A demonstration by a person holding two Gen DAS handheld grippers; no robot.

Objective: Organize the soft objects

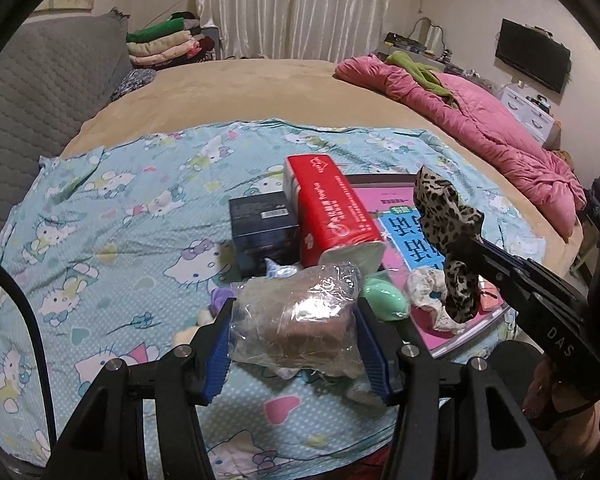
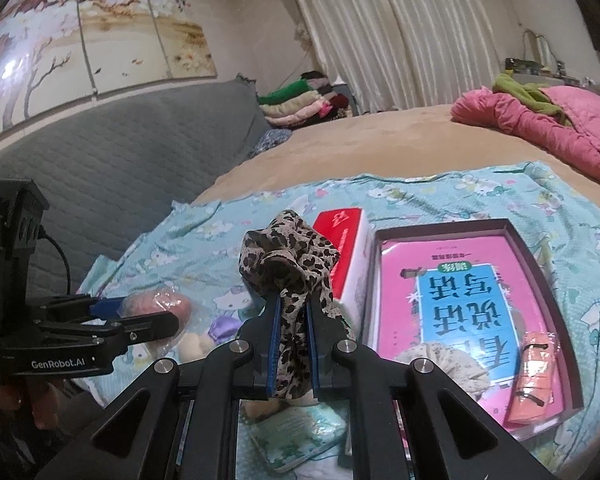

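Left tongs (image 1: 296, 332) half spread, blue pads pressed on both sides of a clear plastic bag (image 1: 300, 316) with something brownish and soft inside, lifted above the cartoon-cat sheet (image 1: 112, 208) on the bed (image 1: 260, 88). Right tongs (image 2: 293, 316) squeezed fully together on a leopard-print scrunchie (image 2: 288, 268), its loop bunched up past the fingertips and a tail hanging down between the pads. In the left wrist view, same scrunchie at 3 o'clock from the bag, clear of the sheet. Red tissue pack (image 1: 328, 216) at 12 o'clock from the bag, dark box (image 1: 262, 228) just beside it at 9 o'clock. Pink book (image 2: 468, 312) lying inside a shallow dark tray (image 2: 540, 272) at 3 o'clock from the tissue pack. On the book: a floral scrunchie (image 2: 444, 360) and an orange packet (image 2: 534, 376). Mint-green soft piece (image 1: 384, 300) and purple piece (image 1: 220, 294) on the sheet beneath the bag. Pink quilt (image 1: 480, 120) at 2 o'clock on the bed.
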